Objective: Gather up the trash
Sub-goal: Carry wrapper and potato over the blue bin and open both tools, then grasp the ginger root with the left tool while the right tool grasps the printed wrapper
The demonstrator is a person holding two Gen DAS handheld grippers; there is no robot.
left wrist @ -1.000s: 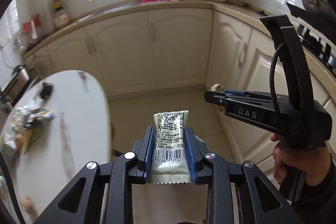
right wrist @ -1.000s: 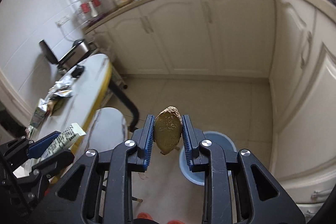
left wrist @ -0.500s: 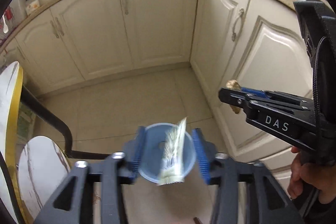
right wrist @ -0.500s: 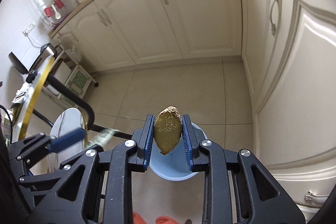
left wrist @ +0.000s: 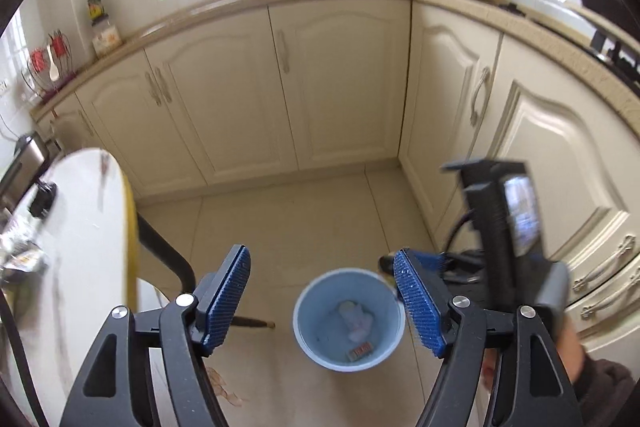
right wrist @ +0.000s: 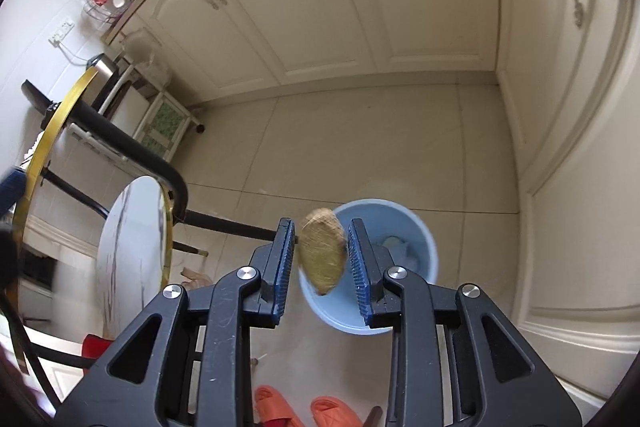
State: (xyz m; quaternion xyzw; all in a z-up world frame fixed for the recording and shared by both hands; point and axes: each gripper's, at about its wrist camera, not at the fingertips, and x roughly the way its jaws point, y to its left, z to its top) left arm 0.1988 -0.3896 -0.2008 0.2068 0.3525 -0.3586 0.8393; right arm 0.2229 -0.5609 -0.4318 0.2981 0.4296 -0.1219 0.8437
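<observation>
Right over blue bin [right wrist: 416, 239], w/ its rim partly hidden behind the fingers, right gripper [right wrist: 321, 227] has a brown-gold lump [right wrist: 322, 255] between its blue pads: oval, dull, finely textured like crumpled foil or a husk, tilted a bit, edges blurred. Jaws have just eased apart slightly; a sliver of gap shows btwn lump and the pad on the bin's table side, so it's loose, not pinched. Left gripper [left wrist: 320, 255] hangs above the same bin, jaws wide and just been opening, nothing btwn them. Seen thru them the bin's mouth is round and unobstructed; inside lie a pale crumpled wrapper [left wrist: 356, 319] and a small flat printed packet [left wrist: 361, 349] near the bottom. Bin stands on beige floor tile [left wrist: 288, 227], apart from everything. Beyond bin, plenty of bare tile up to cream cabinets [left wrist: 340, 87]; a 2nd cabinet run closes in near the bin on the side away from the table. On the other side, yellow-edged table [left wrist: 130, 247] and its black leg [left wrist: 168, 251] stand near bin but not touching; round white stool [right wrist: 132, 259] sits just beside that leg. Orange sandals [right wrist: 276, 407] lie on the near side of bin, and a brownish scrap [left wrist: 224, 387] on the floor btwn bin and table.
</observation>
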